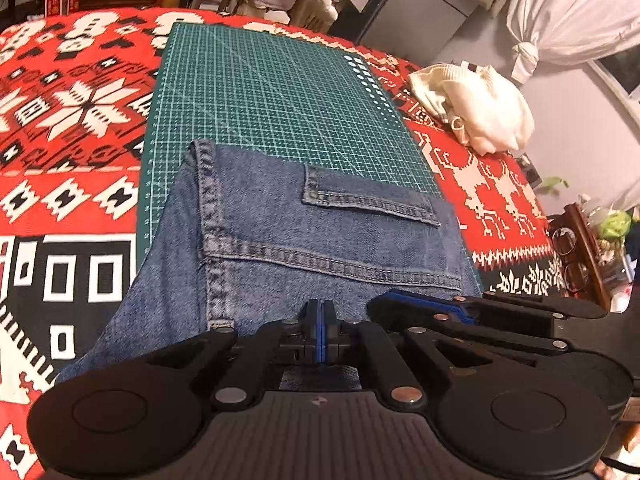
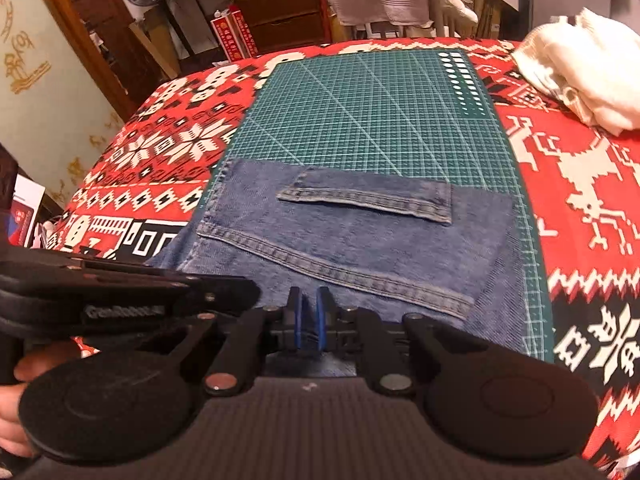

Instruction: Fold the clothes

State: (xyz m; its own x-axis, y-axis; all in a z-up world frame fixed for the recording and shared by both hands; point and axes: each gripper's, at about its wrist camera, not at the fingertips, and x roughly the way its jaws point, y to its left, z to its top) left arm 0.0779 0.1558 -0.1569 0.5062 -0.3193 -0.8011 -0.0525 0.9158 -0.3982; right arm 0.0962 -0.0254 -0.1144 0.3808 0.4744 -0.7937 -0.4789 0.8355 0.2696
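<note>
Left wrist view: the left hand-held gripper [image 1: 322, 332] has its blue pads pressed together at the near edge of the jeans [image 1: 320, 240]; denim shows just ahead of and behind the pads, so the grip appears to be clamped on the fabric. The jeans lie straight ahead of it, spread over the near part of a green cutting mat [image 1: 272, 92], with one denim edge spilling off the mat to the gripper's left onto the red patterned bedspread [image 1: 72, 120]. A leg hem [image 1: 368, 200] lies across the upper layer, which suggests that at least one fold is already made.

To the right, the right hand-held gripper [image 2: 309, 322] sits just beside the left one at the same near edge. Its pads stand slightly apart with denim between them, so whether they pinch the cloth cannot be told with certainty.

Far ahead and to the right of both grippers, a cream garment [image 2: 580, 68] lies crumpled on the bedspread, well apart from the mat.

Progress, as a judgement: the jeans are partly folded, with a further fold of the near edge forward likely remaining; the cream garment is not yet folded.
</note>
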